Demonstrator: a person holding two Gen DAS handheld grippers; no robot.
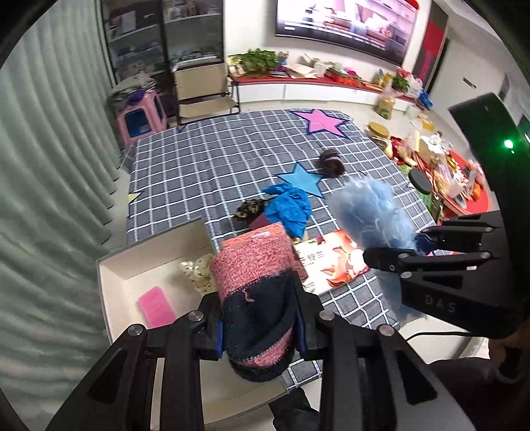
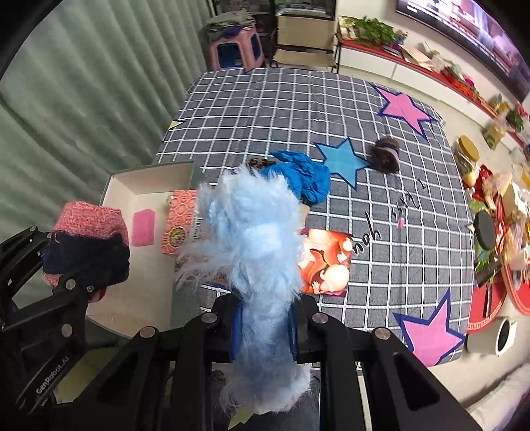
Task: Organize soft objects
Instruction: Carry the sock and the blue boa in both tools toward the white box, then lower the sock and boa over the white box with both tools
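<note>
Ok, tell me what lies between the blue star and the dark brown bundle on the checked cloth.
Nothing: only bare checked cloth separates the blue star from the dark brown bundle, shown in both wrist views.

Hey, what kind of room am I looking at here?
Most likely a home living room: a big wall-mounted TV above a low media cabinet crowded with plants, a glass-door display cabinet, and green curtains beside the checked star-patterned cloth.
</note>
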